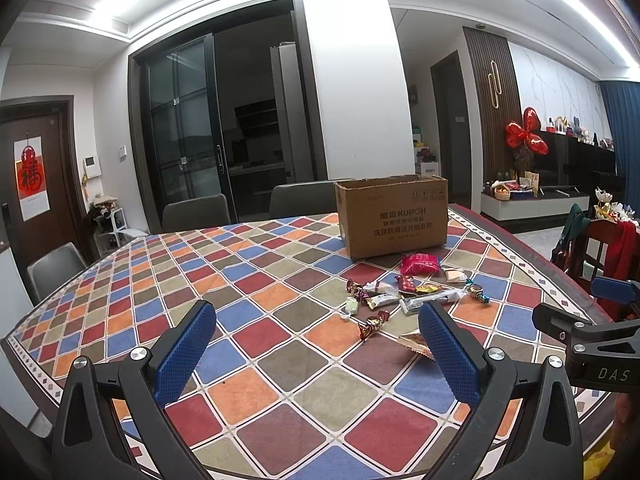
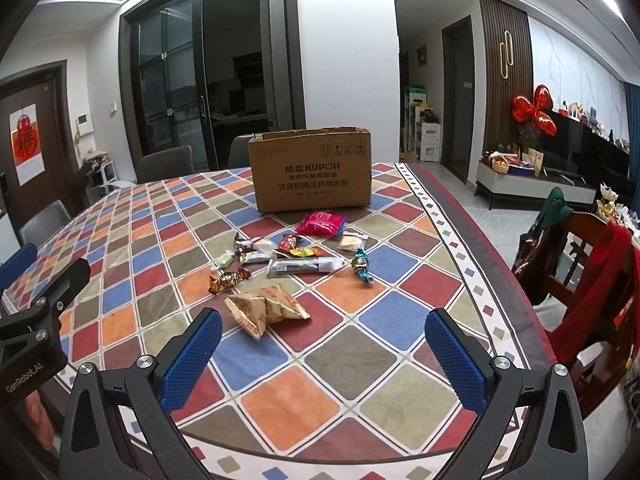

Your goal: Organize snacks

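1. While both tools hang above the near part of the table (image 2: 404, 292), the left gripper (image 1: 316, 344) has its blue-padded jaws spread wide with nothing between them.
2. Likewise the right gripper (image 2: 324, 350) stands wide open and holds nothing; only the checked cloth shows between its fingers.
3. An open-topped cardboard box (image 2: 310, 170) stands upright on the far part of the table, printed side toward the cameras.
4. Just in front of the box lies a pink packet (image 2: 322, 223), with a small pale sachet (image 2: 352, 241) beside it to the right.
5. Nearer the cameras, a long white bar wrapper (image 2: 305, 266) lies crosswise, a red candy (image 2: 289, 242) and an orange-gold candy (image 2: 305, 252) just behind it.
6. A blue-and-gold twisted candy (image 2: 361, 266) lies to the right of the bar, apart from it.
7. To the left sit a pale green sweet (image 2: 224, 259), a dark-and-white wrapped piece (image 2: 252, 254) and a red-gold twisted candy (image 2: 228, 279).
8. Closest to the right gripper lies a gold crinkled packet (image 2: 268, 307), flat on the cloth and free of the jaws.
9. From the left wrist view the same scatter of snacks (image 1: 404, 292) sits ahead and to the right, the gold packet partly hidden behind the right-hand finger.
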